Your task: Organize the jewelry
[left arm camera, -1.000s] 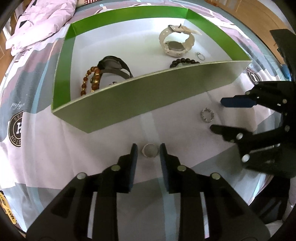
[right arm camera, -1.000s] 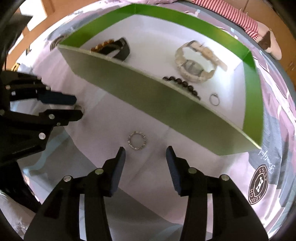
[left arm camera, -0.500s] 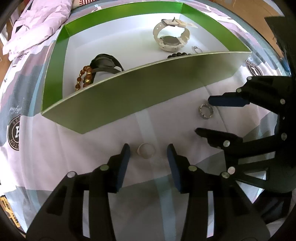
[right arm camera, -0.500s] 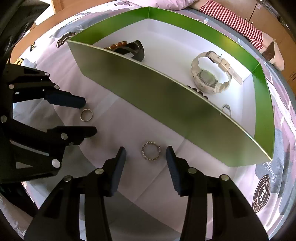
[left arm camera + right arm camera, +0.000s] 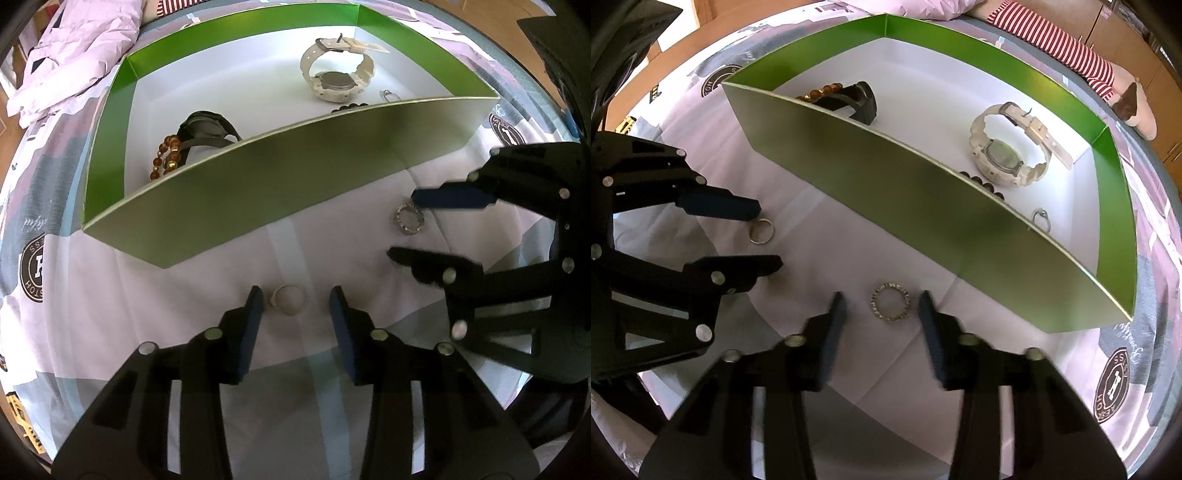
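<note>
A plain silver ring (image 5: pixel 289 299) lies on the bedsheet between the open fingers of my left gripper (image 5: pixel 295 301), closer to the left finger, untouched. The same plain ring (image 5: pixel 761 230) shows in the right wrist view, flanked by the left gripper (image 5: pixel 768 238). A studded silver ring (image 5: pixel 891 306) lies between the open fingers of my right gripper (image 5: pixel 881 308). In the left wrist view the studded ring (image 5: pixel 409 220) sits between the right gripper (image 5: pixel 402 225) fingers. The green box (image 5: pixel 258 192) behind holds a white watch (image 5: pixel 334 77), a black watch (image 5: pixel 207 127), an amber bracelet (image 5: pixel 166 157), dark beads (image 5: pixel 347 107) and a small ring (image 5: pixel 388 94).
The box's tall front wall (image 5: pixel 923 206) stands just beyond both rings. A patterned bedsheet (image 5: pixel 110 314) covers the surface. Crumpled pink bedding (image 5: pixel 66 48) lies at the far left, a striped red-and-white cloth (image 5: pixel 1060 40) beyond the box.
Both grippers have moved in closer to their rings and lower. The left gripper's fingers have spread wider around the plain ring. Neither ring has moved.
</note>
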Motion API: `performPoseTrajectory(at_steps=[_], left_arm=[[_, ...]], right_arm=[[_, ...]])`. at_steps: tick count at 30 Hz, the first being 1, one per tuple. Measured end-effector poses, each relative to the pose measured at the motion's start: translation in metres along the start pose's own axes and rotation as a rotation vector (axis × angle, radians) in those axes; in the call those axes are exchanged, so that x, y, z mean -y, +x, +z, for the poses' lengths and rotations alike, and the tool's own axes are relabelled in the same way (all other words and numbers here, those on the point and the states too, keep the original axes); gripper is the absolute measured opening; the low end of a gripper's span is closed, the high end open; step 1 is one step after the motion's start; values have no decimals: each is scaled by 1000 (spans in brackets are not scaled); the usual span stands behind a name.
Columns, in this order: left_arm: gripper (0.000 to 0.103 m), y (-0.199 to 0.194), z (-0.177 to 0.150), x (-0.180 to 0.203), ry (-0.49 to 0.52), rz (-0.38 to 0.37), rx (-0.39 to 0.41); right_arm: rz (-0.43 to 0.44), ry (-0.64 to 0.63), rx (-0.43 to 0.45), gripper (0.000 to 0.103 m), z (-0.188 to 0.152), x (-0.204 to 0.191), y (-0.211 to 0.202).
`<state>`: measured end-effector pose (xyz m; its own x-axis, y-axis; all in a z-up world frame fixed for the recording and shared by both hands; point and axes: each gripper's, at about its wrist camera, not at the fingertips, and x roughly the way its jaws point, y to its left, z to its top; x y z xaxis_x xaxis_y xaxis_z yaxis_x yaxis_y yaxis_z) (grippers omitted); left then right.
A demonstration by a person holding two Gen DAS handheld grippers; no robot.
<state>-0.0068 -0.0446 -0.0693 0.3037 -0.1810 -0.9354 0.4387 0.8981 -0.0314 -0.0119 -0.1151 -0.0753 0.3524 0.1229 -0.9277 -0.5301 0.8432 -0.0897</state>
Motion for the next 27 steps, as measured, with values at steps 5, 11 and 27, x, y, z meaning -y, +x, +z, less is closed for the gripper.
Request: performPoseTrajectory(at_steps=[5, 11, 27], left_arm=[[32, -2, -2, -2, 0, -3, 2], [19, -4, -3, -3, 1, -5, 6], [19, -92, 11, -24, -45, -49, 284]], right_arm=[[2, 4, 3, 21, -1, 1, -1], [-5, -5, 1, 21, -2, 2, -2], [140, 103, 296, 21, 4, 30, -89]])
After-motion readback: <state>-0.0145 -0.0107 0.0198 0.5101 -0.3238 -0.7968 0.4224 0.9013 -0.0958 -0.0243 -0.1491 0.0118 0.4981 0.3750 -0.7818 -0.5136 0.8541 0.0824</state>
